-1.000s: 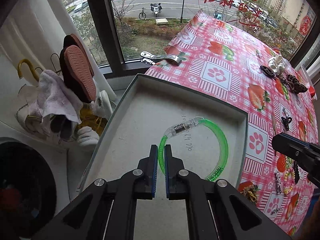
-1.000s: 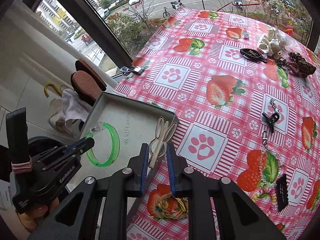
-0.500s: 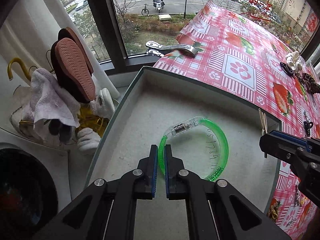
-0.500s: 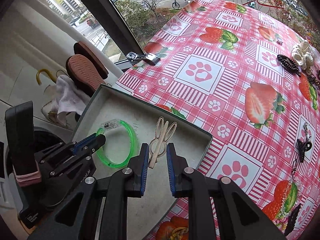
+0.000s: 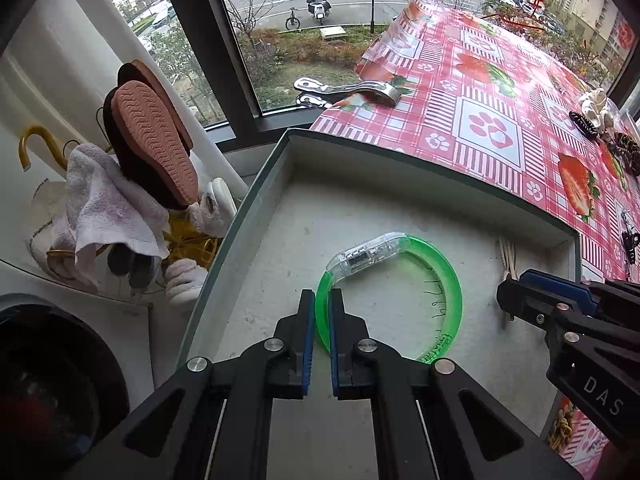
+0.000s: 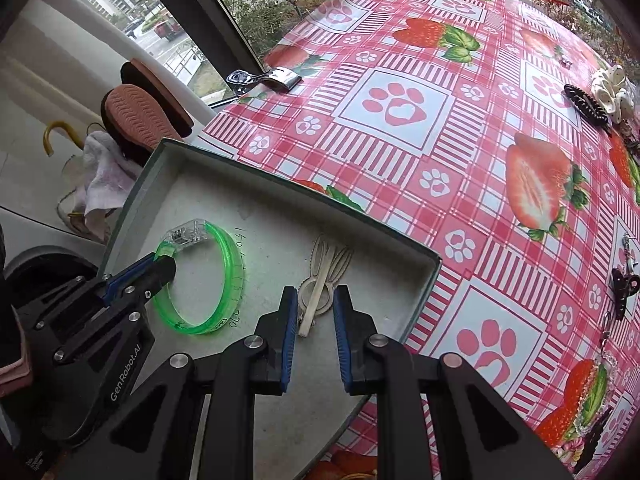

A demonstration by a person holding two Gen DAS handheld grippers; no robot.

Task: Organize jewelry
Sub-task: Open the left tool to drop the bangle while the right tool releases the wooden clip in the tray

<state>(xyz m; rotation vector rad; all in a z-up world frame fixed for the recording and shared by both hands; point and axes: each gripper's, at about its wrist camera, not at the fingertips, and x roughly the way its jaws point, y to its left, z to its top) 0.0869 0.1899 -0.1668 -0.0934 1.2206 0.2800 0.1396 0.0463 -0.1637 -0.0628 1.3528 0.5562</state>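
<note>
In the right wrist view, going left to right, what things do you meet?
Left tongs shut on the green bracelet → beige hair clip in the tray, between the open right tongs → black claw clip on the tablecloth.

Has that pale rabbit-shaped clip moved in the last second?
Yes. The rabbit clip began over the tray's near-right rim by the tablecloth; now it lies on the tray floor, nearer the green bangle, with the right tongs opened around it.
</note>
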